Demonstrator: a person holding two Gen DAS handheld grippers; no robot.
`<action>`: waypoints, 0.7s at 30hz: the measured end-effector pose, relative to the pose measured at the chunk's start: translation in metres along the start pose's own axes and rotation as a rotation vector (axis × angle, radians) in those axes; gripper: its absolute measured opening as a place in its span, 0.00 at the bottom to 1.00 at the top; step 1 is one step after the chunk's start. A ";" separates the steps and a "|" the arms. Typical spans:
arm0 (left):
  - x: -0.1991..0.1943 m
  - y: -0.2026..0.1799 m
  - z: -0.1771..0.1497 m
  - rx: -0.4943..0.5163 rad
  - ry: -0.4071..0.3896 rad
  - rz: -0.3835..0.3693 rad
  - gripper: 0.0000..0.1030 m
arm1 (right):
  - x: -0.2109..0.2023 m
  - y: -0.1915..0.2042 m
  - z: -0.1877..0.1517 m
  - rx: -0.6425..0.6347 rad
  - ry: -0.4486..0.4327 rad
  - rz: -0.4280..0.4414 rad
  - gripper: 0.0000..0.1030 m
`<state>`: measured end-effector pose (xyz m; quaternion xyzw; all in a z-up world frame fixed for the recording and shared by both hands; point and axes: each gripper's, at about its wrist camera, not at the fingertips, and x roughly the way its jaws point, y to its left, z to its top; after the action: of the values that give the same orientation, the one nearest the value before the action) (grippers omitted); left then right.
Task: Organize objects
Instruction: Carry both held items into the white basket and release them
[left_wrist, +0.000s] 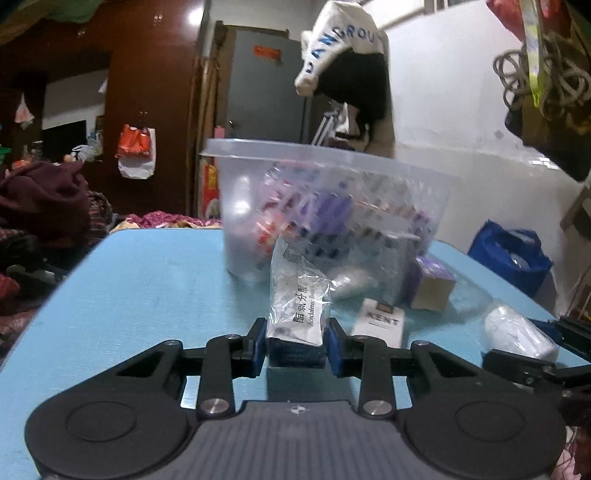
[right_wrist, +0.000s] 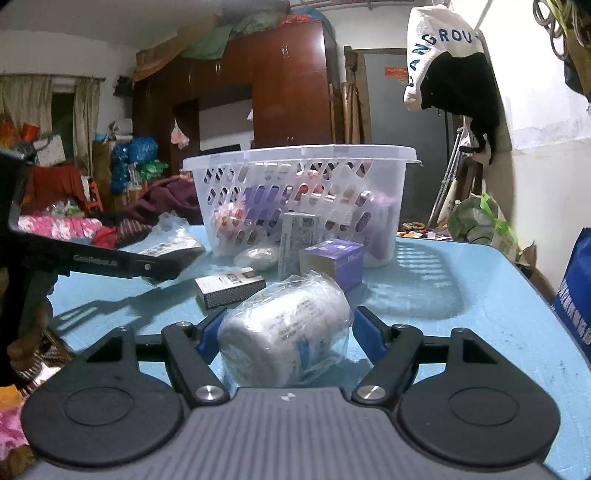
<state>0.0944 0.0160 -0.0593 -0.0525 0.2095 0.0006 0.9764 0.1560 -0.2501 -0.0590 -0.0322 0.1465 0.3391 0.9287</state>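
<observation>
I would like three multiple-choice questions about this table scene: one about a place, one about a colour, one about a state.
1. Where does the KENT box lie?
A. in the basket
B. on the table
C. in the right tongs

2. What colour is the table?
A. red
B. light blue
C. black

3. What do the left tongs do?
A. grip a bagged medicine box
B. hang open
C. hold the basket

Answers: 1 B, it lies flat before the basket. 2 B, the top is light blue. 3 A, both pads press the box.
</observation>
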 end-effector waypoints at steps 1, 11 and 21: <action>-0.001 0.002 0.000 -0.006 -0.011 -0.007 0.36 | 0.000 0.000 0.001 0.003 -0.004 0.006 0.73; -0.014 0.010 0.014 -0.049 -0.080 -0.112 0.36 | -0.008 -0.007 0.027 0.006 -0.081 0.102 0.73; 0.051 0.007 0.159 0.008 -0.084 -0.030 0.40 | 0.081 -0.021 0.176 -0.111 -0.122 0.057 0.73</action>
<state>0.2058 0.0381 0.0638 -0.0514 0.1675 -0.0125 0.9844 0.2724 -0.1876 0.0844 -0.0587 0.0716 0.3744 0.9226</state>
